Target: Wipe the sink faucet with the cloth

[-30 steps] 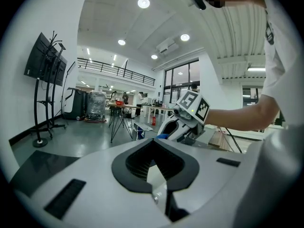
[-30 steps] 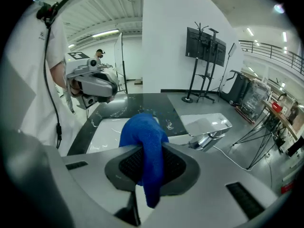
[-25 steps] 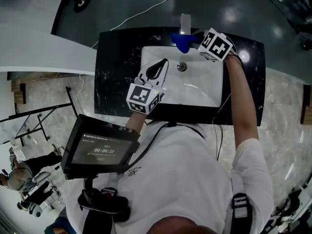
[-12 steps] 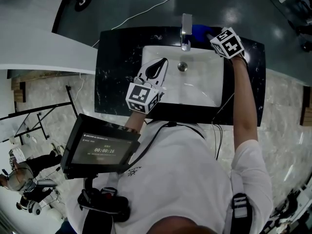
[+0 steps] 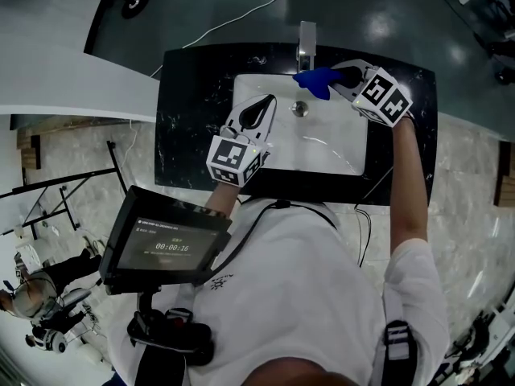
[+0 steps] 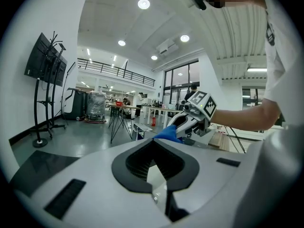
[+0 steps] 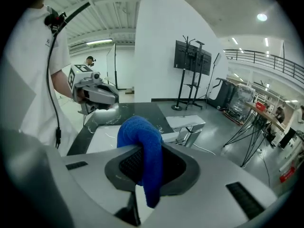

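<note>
The chrome faucet [image 5: 305, 45] stands at the back of the white sink [image 5: 338, 147]; in the right gripper view the faucet [image 7: 189, 126] lies just beyond my jaws. My right gripper [image 5: 344, 77] is shut on a blue cloth [image 5: 315, 80] and holds it just right of the spout's end, over the basin. The cloth [image 7: 141, 137] bulges from my right gripper [image 7: 151, 152] and hangs down between its jaws. I cannot tell whether cloth and spout touch. My left gripper [image 5: 261, 111] hovers over the sink's left rim, shut and empty. From the left gripper [image 6: 154, 144], the right gripper [image 6: 191, 122] and cloth [image 6: 167, 133] show ahead.
A black marble counter [image 5: 193, 111] surrounds the sink, and the drain [image 5: 299, 109] sits mid-basin. A screen device [image 5: 165, 248] hangs at the person's chest. A white cable [image 5: 241, 14] runs over the floor behind the counter. A TV stand [image 7: 190, 63] is far off.
My right gripper with the cloth went from the spout's front to behind its right side, then came back forward to the spout's end. The left gripper stayed put.
</note>
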The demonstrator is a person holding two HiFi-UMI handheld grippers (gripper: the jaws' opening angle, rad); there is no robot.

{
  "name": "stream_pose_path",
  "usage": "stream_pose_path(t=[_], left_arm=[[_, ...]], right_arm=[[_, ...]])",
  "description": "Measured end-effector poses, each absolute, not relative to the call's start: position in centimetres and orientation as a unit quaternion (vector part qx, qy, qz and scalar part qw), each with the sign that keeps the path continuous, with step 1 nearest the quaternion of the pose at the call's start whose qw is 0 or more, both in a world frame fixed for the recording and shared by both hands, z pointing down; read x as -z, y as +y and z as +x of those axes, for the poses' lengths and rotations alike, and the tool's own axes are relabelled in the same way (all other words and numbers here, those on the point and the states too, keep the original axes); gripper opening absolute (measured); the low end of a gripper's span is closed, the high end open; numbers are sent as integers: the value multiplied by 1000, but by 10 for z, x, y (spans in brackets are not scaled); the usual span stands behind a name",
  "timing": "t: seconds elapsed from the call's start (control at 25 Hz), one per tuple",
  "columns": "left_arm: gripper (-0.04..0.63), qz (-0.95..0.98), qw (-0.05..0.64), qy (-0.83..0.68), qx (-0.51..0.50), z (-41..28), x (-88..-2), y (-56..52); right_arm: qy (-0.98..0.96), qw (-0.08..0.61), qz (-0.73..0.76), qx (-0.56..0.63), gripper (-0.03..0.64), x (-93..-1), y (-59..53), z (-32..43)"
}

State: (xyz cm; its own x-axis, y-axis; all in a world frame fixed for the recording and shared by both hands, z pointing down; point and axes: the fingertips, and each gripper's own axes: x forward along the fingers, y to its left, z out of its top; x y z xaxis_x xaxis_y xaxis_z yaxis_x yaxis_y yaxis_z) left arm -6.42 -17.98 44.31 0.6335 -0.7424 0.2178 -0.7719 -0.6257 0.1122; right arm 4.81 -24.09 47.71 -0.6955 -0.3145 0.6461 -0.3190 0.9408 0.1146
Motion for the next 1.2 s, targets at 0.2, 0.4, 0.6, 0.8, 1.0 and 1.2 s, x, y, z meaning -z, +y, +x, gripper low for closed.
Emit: stream_pose_path(t=[0.2,0.4,0.6,0.8,1.0,1.2], left_arm=[[2,896,99,-427,-78,-68,-445,-179],[2,892,99,-434,-79,-73,-446,-179],[2,892,99,-434,-80,-74,-446,-179],[2,896,100,-425,-79,-69,-445,-179],[2,899,99,-418,-82,-66,-444,-178],[2,896,100,-423,-87,-69,-446,-178]], right_arm=[[-904,364,224,-20,63,-500,-283,42],[-885,351,304,-26,63,-506,-328,56],[-878,320,354,-36,58,-499,-336,88],[-871,299,385,-63,54,-499,-328,126],[-852,326,402,-80,54,-518,-319,154],[-836,365,401,-90,54,-555,-328,144]])
